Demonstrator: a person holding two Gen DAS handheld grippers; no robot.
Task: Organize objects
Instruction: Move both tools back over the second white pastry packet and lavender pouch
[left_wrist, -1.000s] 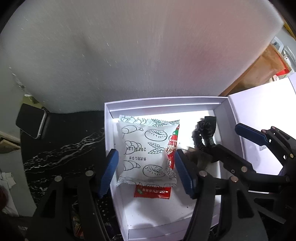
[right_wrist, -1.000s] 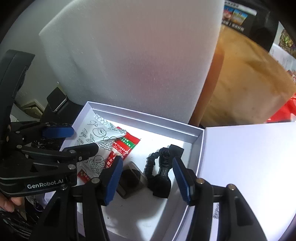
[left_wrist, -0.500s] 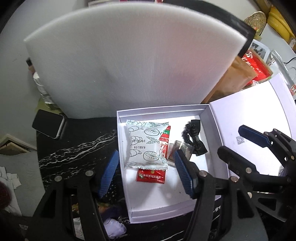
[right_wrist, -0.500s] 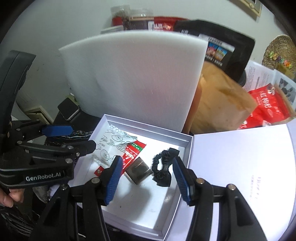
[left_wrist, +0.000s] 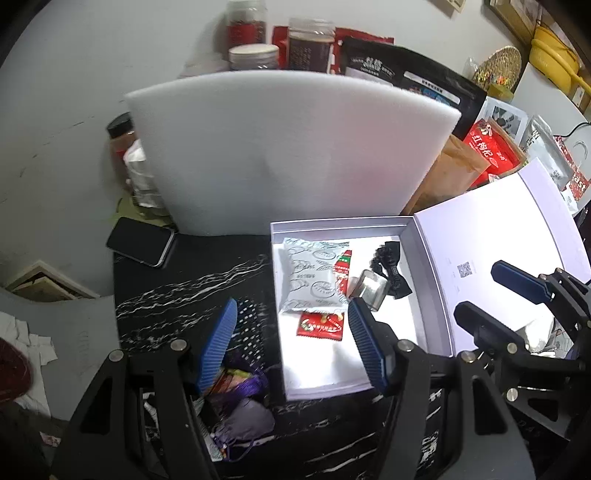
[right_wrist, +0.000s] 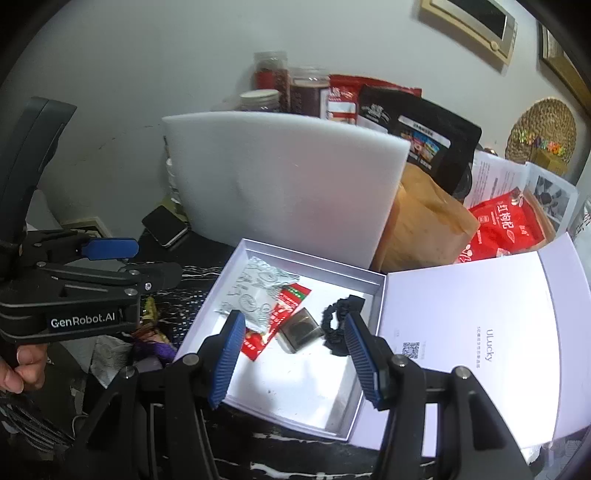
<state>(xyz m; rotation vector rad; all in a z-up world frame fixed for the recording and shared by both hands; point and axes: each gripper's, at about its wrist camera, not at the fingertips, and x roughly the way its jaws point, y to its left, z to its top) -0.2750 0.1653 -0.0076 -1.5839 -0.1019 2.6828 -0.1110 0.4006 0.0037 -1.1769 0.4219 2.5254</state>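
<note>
Two hand-held grippers hang over an open white box with small things inside.

The left hand-held gripper (left_wrist: 291, 343) is released, with nothing between its blue pads; it sits low in the left wrist frame. The right hand-held gripper (right_wrist: 291, 358) is released too, low in the middle of the right wrist frame. The white box (left_wrist: 332, 384) lies on the dark marbled surface (left_wrist: 184, 288), right of the middle of the frame, its lid (left_wrist: 491, 258) flat to the right. Inside lie a white snack packet (left_wrist: 310, 277), a red packet (left_wrist: 320, 325) just below it, a small metal tin (left_wrist: 369, 290) and a black band (left_wrist: 389, 264). A phone (left_wrist: 142, 242) lies at the left, near a white foam board (left_wrist: 288, 155).
</note>
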